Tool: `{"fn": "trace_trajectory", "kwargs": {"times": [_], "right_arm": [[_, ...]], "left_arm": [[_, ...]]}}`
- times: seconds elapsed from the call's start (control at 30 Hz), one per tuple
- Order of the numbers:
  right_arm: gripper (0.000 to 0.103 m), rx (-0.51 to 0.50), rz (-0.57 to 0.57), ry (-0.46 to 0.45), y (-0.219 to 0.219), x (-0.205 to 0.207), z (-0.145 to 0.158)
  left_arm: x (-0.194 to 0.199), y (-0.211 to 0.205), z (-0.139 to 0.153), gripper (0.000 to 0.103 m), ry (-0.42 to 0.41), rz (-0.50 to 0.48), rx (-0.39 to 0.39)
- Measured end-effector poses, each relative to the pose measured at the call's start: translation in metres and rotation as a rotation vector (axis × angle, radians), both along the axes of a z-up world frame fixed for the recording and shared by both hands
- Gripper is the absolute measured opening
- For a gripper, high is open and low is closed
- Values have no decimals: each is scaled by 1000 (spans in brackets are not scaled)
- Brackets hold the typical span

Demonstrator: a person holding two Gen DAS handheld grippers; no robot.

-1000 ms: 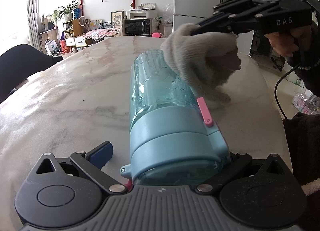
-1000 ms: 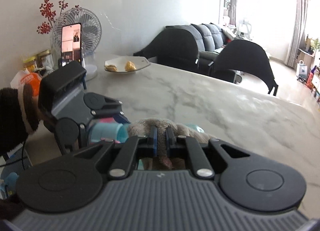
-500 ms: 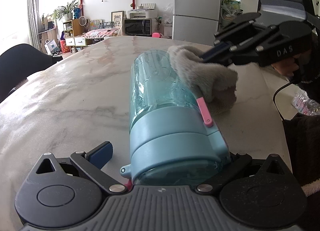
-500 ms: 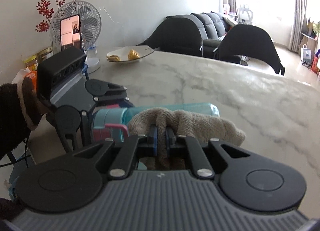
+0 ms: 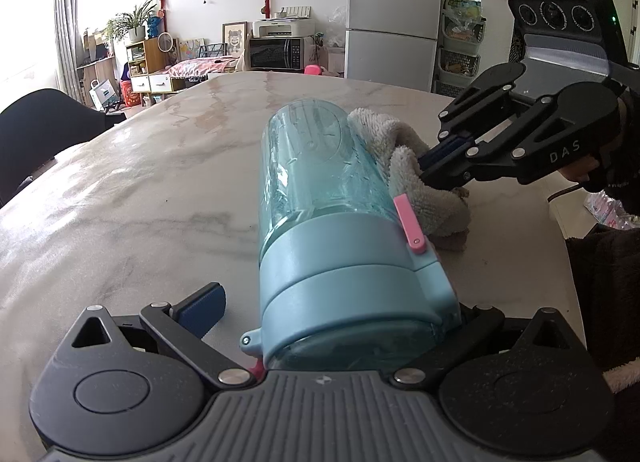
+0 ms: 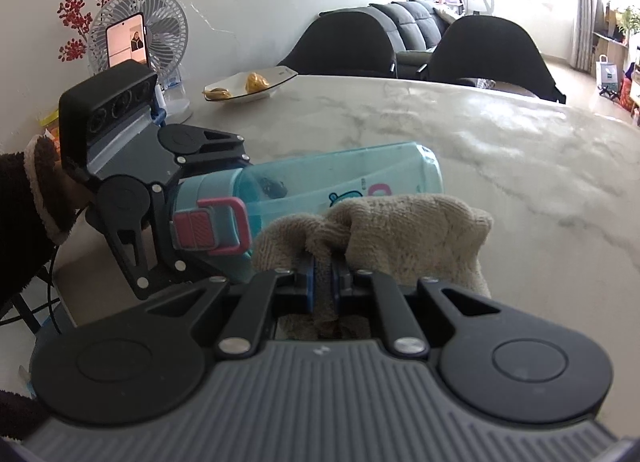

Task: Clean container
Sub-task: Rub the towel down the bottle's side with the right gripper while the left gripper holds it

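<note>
You had the blue bottle [image 5: 320,190] lying on its side on the marble table [image 5: 132,190], its capped end toward your left gripper [image 5: 332,326]. That gripper's jaws stood wide around the cap [image 5: 344,286]; the left blue pad [image 5: 200,302] sat apart from the cap, and whether the right one touched it could not be told. Your right gripper [image 6: 324,282] had its jaws clamped tight on a beige cloth [image 6: 400,234], which pressed against the bottle's clear side, on the flank facing that gripper. Beyond the bottle, a plate of food [image 6: 248,88] stood near a small fan [image 6: 140,34].
</note>
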State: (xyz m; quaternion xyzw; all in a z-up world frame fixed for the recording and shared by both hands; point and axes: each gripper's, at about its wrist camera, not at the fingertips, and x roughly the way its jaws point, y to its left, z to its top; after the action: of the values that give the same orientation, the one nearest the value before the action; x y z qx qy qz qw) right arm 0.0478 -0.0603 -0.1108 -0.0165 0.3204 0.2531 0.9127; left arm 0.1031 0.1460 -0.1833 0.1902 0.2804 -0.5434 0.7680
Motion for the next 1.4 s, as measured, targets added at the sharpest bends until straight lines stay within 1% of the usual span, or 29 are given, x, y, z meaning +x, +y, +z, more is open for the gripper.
{"fn": "trace_trajectory", "kwargs": {"times": [0.17,0.3,0.43,0.53,0.63,0.77,0.83,1.1,1.17,1.23,1.33,1.4], "right_arm": [[8,22,-44,-23,-9,-2,10],[8,61,-78,-69,-19,-2,26],[8,78,-82,-122,-18,4,42],[8,86,-81,-147,-13,12,48],[8,97,-80,-145,-6,23,46],[9,60,-103,-122,3,33,29],[9,74,-106,-148,3,30,22],[10,137,-153,-168,0,20,17],[16,162,-164,-153,-3,21,19],[37,204,-202,-155,-13,18,24],[43,266,-272,-168,-38,11,32],[45,275,-305,-154,-52,7,35]], "left_arm": [[0,0,0,103,0,0,0],[0,-1,0,103,0,0,0],[0,-1,0,103,-1,0,1],[0,0,0,103,-1,0,0],[0,0,0,103,0,0,0],[0,0,0,103,0,0,0],[0,0,0,103,1,0,-1],[-1,-1,0,103,-1,0,1],[-1,-1,1,103,-2,0,1],[-1,-1,1,103,-2,0,1],[-1,-1,1,103,-1,0,1],[-1,-1,1,103,-1,0,1]]}}
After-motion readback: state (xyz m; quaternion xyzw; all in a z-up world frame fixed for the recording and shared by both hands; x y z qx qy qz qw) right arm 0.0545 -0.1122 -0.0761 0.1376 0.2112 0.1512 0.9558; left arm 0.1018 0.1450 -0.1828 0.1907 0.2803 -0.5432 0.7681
